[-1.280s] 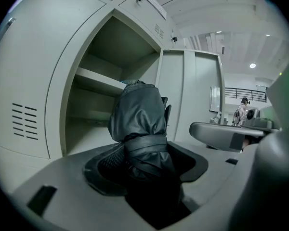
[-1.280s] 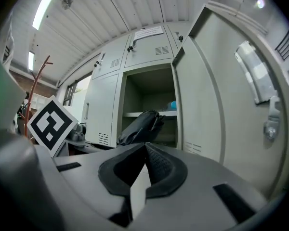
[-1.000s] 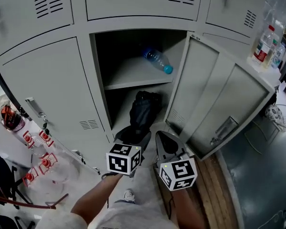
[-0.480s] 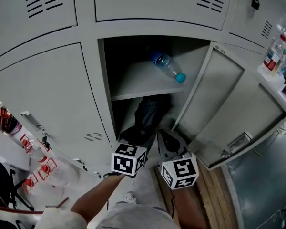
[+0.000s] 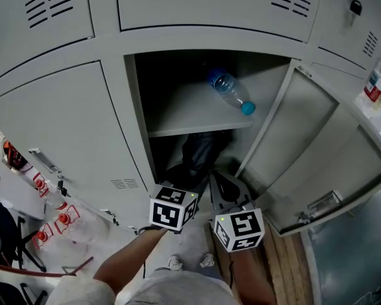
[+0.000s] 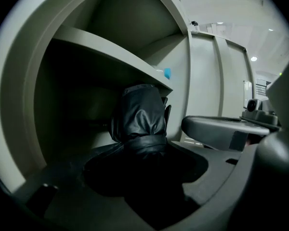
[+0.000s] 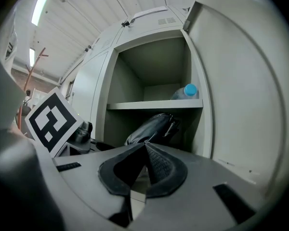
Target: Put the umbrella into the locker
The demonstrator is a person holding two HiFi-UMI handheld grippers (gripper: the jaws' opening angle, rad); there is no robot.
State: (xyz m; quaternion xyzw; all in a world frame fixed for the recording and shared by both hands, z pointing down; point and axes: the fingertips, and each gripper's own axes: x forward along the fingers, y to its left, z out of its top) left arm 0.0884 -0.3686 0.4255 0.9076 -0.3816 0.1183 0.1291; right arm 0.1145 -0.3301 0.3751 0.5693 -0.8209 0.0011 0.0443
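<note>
We clamp the folded black umbrella (image 6: 138, 117) in our left gripper (image 6: 145, 161), pointing at twelve o'clock into the lower compartment of the locker (image 5: 178, 110); our right gripper (image 7: 144, 152) is pinched together, empty.

Head view steeply down from above; both gripper views close, facing the same open locker (image 5: 184, 110)

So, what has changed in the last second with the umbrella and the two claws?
The left claw, shut on the black umbrella, has pushed it a little deeper into the lower compartment, its top now under the shelf. Unchanged: right claw shut and empty beside it, water bottle lying on the shelf, locker door open.
</note>
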